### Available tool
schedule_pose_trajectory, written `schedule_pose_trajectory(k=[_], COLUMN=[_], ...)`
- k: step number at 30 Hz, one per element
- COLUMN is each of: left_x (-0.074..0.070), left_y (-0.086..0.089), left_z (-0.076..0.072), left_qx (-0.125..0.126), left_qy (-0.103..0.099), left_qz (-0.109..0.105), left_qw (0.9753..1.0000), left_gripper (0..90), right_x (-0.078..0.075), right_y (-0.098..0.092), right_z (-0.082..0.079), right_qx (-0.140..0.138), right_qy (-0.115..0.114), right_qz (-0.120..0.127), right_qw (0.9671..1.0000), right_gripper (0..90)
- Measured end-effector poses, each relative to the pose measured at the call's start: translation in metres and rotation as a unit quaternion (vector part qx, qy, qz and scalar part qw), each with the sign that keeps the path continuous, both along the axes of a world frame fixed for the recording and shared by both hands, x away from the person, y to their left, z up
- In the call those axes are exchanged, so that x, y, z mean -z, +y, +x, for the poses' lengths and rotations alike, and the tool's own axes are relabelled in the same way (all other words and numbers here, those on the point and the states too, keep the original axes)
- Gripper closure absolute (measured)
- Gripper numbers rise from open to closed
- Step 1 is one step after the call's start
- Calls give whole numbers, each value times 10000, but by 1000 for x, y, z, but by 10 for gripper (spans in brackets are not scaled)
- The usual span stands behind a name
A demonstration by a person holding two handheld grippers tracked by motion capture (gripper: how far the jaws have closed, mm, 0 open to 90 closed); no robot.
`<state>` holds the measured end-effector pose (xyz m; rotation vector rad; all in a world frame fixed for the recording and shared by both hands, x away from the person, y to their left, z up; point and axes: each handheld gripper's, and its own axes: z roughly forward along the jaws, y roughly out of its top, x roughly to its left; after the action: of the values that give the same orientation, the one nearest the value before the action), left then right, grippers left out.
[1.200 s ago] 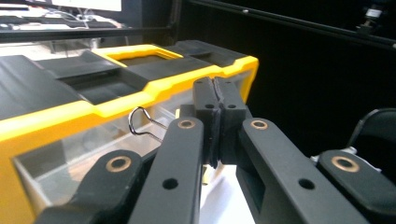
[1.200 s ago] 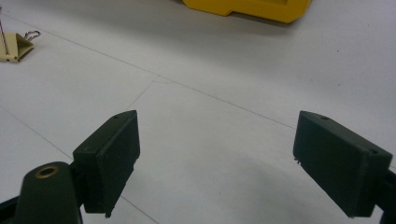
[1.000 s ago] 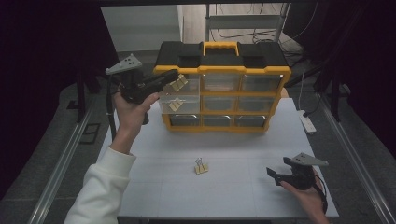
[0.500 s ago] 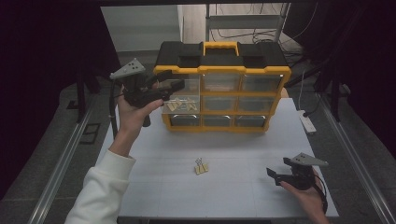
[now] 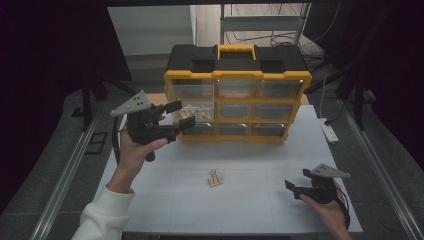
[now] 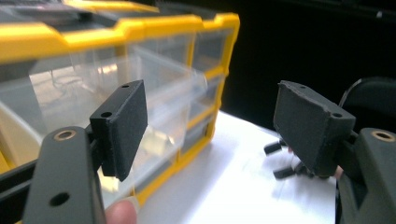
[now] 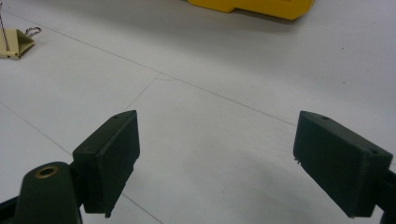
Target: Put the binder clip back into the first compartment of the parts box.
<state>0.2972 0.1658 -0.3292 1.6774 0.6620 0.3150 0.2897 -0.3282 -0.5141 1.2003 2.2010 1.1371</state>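
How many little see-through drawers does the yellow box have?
9, in three rows of three on the front of the yellow and black plastic organizer box. The clear top-left drawer is pulled out beside the left hand-held gripper; the other eight sit closed.

Organizer (image 5: 235, 75): yellow frame, black lid, clear drawers. Binder clip (image 5: 215, 179): pale yellow. Table (image 5: 250, 200): white. Grippers: black.

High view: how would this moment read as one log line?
left gripper: open, at organizer | right gripper: open, idle | clip: on table
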Motion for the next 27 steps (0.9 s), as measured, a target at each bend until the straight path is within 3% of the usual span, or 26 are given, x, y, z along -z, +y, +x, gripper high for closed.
schedule_pose_trajectory(k=[5, 10, 21, 27], left_x=[16, 38, 69, 85], left_y=[-2, -9, -20, -26], left_z=[-6, -7, -1, 1], left_qx=[76, 165, 330, 375], left_qy=[179, 384, 752, 1002], left_qz=[62, 314, 421, 584], left_qw=[9998, 9986, 9957, 9925], left_gripper=[274, 268, 265, 264], right_x=[0, 0, 0, 0], right_y=[0, 0, 0, 0], right_z=[0, 0, 0, 0], right_qx=[4, 1, 5, -1], right_qy=[0, -3, -13, -27], right_qz=[1, -6, 2, -7], right_qw=[10000, 10000, 10000, 10000], right_gripper=[146, 146, 146, 146])
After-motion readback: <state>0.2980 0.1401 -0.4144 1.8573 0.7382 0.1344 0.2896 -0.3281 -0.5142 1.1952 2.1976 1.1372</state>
